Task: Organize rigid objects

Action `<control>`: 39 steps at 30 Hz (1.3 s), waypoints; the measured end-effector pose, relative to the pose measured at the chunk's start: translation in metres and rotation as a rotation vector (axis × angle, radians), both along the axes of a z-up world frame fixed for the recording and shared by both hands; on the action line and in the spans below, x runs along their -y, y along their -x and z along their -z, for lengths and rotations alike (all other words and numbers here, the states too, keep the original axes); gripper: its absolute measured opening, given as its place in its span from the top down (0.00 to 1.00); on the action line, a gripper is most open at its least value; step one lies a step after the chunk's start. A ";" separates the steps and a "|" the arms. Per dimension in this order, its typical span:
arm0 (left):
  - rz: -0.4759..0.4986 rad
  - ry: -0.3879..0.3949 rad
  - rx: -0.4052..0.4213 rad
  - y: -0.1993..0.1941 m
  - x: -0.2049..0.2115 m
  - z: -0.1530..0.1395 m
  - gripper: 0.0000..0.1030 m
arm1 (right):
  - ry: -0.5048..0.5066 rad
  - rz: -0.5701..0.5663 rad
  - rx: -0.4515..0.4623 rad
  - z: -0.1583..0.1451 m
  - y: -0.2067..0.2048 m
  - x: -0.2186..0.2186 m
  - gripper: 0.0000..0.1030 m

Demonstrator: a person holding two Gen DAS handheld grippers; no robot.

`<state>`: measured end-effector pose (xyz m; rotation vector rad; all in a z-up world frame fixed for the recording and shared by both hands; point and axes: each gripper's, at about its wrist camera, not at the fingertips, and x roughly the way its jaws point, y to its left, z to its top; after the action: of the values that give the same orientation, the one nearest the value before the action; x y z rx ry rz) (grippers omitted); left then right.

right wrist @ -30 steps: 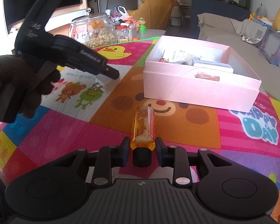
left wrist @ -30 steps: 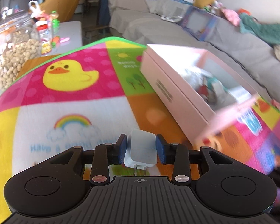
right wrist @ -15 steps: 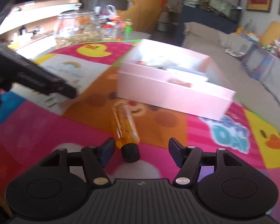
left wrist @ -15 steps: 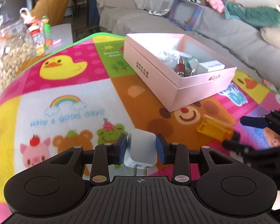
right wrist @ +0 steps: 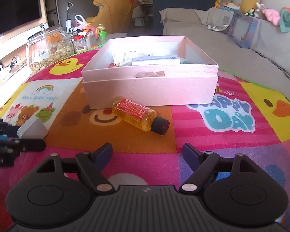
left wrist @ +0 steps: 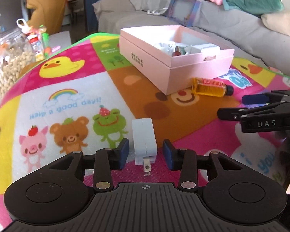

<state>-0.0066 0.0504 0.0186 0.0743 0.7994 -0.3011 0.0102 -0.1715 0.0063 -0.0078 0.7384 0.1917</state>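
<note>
Left wrist view
My left gripper (left wrist: 145, 150): jaws parted, clear of the white charger (left wrist: 144, 139) lying between them on the play mat (left wrist: 67, 89).
Amber bottle (left wrist: 210, 87): lying against the pink box (left wrist: 164, 65).

Right wrist view
My right gripper (right wrist: 147, 152): jaws wide apart, holding nothing.
Amber bottle (right wrist: 137, 115): on its side just ahead, cap toward me, beside the pink box (right wrist: 150, 89).

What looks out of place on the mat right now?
Two items lie loose outside the pink box: the amber bottle on its side against the box's front wall, and the white charger flat between the open left gripper fingers.
</note>
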 end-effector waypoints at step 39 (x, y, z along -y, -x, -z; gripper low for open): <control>-0.028 0.130 0.040 0.021 -0.002 0.007 0.75 | 0.035 -0.048 0.026 -0.014 -0.024 -0.011 0.71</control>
<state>-0.0279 0.0526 0.0112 -0.0527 0.7390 -0.3233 0.0345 -0.1603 0.0207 -0.0615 0.7160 0.2244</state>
